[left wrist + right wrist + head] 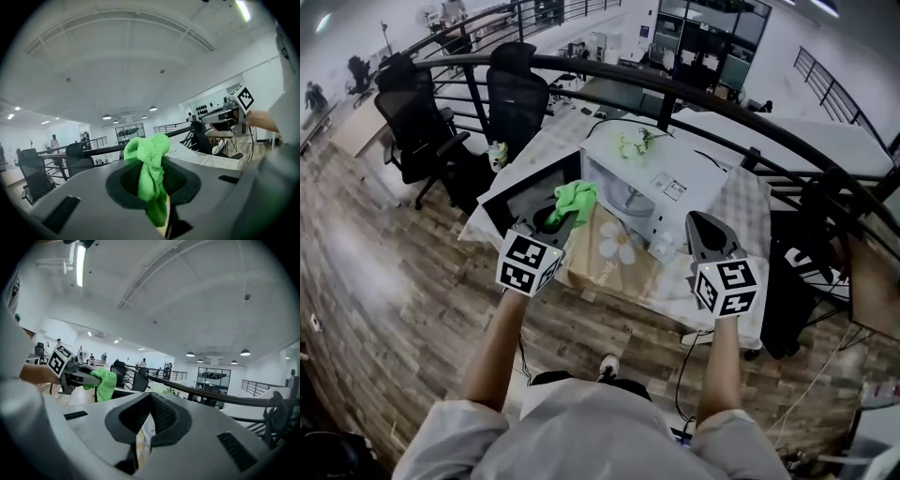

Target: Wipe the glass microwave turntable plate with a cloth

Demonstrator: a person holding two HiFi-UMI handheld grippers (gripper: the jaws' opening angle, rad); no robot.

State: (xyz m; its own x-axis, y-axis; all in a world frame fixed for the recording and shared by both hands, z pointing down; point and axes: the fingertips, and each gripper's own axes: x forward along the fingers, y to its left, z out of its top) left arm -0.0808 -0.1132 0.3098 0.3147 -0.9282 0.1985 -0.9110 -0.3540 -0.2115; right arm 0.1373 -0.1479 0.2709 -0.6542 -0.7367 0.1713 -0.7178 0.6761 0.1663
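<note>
Clamped in the jaws of my left gripper (153, 174) was the green cloth (149, 154). Its long axis ran along the jaws: a bunched head stood out past the tips and a thinner tail hung back toward the camera. From the head view that bunched end pointed forward at the microwave (680, 183). My right gripper (150, 399) was held level with the left one, well apart from it. Its jaws were pressed together at the tips with nothing between them.

Ahead of both grippers the white microwave sat on a table (741, 202) with a checked covering. Its dark door (517, 199) was swung open to my left, just behind the cloth. Inside the cavity I could make out a pale round shape, the glass plate (628, 202), lying flat as far as I could tell, with neither gripper touching it. Brown paper with a daisy print (614, 248) lay on the table's near edge, between the grippers and the microwave. Green flowers (633, 141) rested on the microwave's top. Black office chairs (417, 122) stood to the left, before a curved black railing (694, 94).
</note>
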